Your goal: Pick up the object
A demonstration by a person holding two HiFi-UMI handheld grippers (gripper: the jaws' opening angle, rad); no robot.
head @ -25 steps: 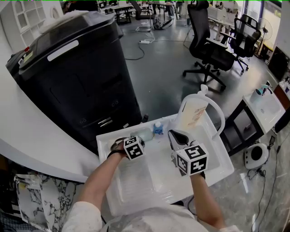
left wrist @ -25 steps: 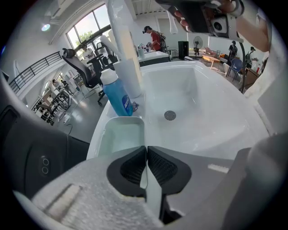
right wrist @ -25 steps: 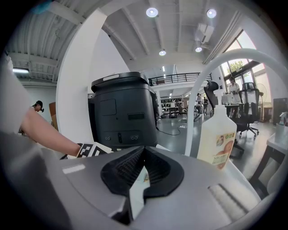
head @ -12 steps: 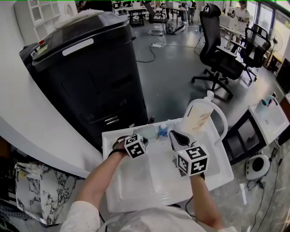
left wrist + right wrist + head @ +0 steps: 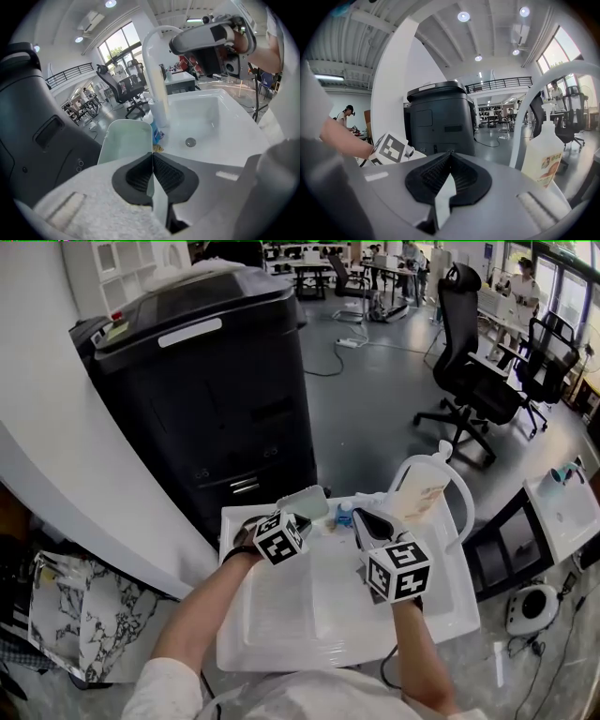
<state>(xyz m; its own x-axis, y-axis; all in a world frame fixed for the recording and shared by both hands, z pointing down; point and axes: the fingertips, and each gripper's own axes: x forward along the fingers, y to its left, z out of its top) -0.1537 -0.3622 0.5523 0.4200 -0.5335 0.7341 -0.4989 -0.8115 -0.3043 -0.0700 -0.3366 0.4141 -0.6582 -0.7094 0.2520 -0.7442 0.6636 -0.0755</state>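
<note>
The object is a pale green plastic dish [image 5: 303, 502], [image 5: 125, 140]. My left gripper [image 5: 296, 519], [image 5: 152, 159] is shut on the dish's near edge and holds it tilted above the back left corner of the white sink [image 5: 281, 634]. The thin wall of the dish runs between the closed pads in the left gripper view. My right gripper [image 5: 368, 520], [image 5: 449, 159] hovers over the sink's middle, shut with nothing in it. The left gripper's marker cube [image 5: 391, 147] shows in the right gripper view.
A white arched faucet [image 5: 450, 486], [image 5: 154, 70] and a pump soap bottle [image 5: 422, 491], [image 5: 543, 154] stand at the sink's back right. A small blue bottle [image 5: 344, 516], [image 5: 156, 133] sits by the faucet. A tall black machine [image 5: 211, 390] stands behind. The basin drain [image 5: 190, 142] lies below.
The pale green dish has come up off the sink's back rim in my left gripper and moved slightly away. The right gripper has barely moved.
</note>
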